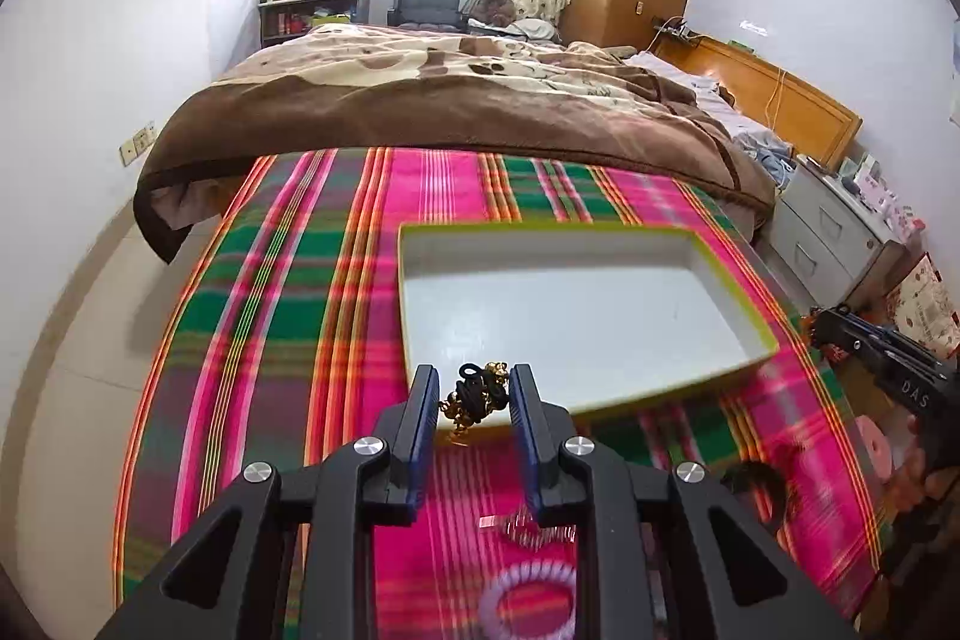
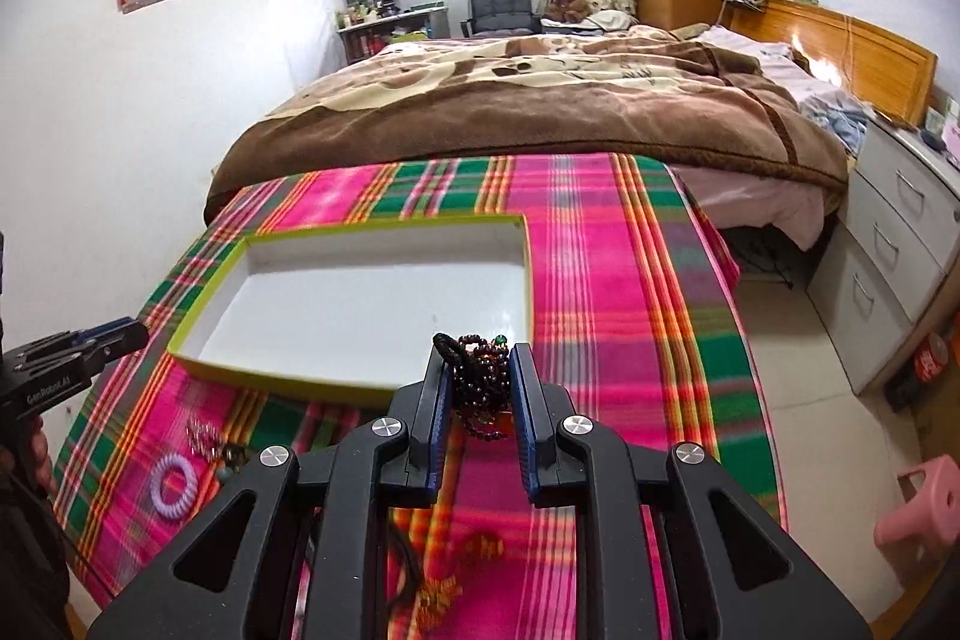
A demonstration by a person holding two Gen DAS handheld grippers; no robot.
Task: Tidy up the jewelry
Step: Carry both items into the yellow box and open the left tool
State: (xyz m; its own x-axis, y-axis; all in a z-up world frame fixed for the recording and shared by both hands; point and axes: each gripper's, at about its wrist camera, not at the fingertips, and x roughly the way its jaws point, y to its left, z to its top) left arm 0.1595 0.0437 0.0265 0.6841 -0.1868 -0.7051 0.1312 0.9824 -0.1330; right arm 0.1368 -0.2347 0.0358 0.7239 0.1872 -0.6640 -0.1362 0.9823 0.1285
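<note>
While both grippers hang above the plaid cloth (image 1: 288,316), each has a jewelry bundle pinched near its fingertips:

left gripper (image 1: 472,391): jaws narrowed to a small gap, clamped on a black-and-gold necklace (image 1: 474,397) bunched between the blue pads; some gold chain droops just below the tips.

right gripper (image 2: 479,370): jaws at a similar small gap, closed on a dark beaded bracelet (image 2: 480,376); coils bulge above the tips, a loop hangs under them, one green bead at the right fingertip.

open box (image 1: 570,304): white inside, yellow-green rim, nothing in it; right beyond the left fingertips, beyond and to the left of the right fingertips.

purple spiral hair tie (image 1: 528,601): on the cloth, under and behind the left fingers.

silver piece (image 1: 534,529): on the cloth under the left fingers, blurred, type cannot tell.

gold piece (image 2: 444,589): on the cloth beneath the right fingers, blurred.

bed (image 2: 540,112): brown blanket, well beyond both fingertips.
</note>
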